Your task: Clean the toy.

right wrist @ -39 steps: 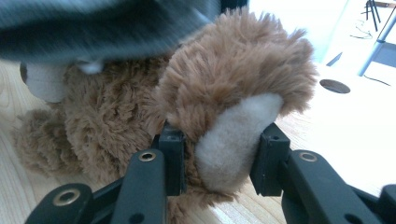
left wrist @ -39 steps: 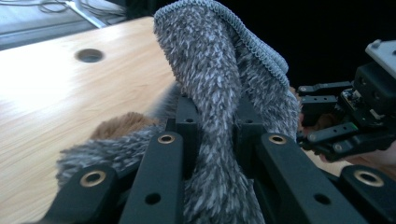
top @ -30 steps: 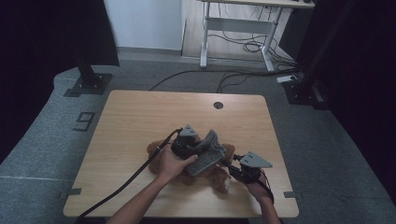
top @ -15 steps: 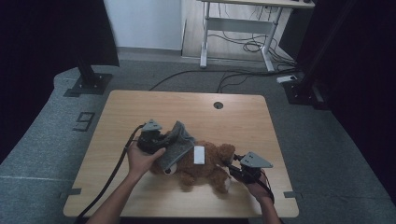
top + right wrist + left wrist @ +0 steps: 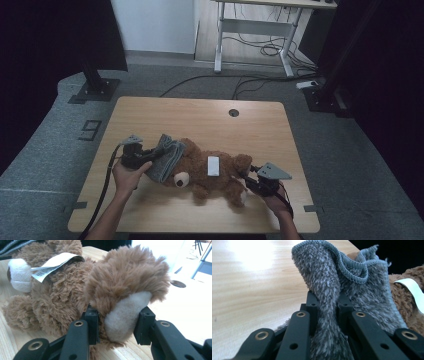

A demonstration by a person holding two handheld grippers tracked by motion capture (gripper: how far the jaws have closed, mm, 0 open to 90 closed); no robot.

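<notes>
Teddy bear (image 5: 210,172) lying on its side on the desk (image 5: 200,115), a white tag (image 5: 213,165) on its body. My left tool (image 5: 327,302) is clenched on a grey towel (image 5: 165,157), bunched at the bear's head. My right tool (image 5: 116,315) grasps the bear's foot (image 5: 125,312), pinning it near the desk's right front edge. Risks, as I judge them: the plush foot may slip from the right tool if I pull the towel hard, dragging the bear; the towel's thick fold may work loose from my left tool.
</notes>
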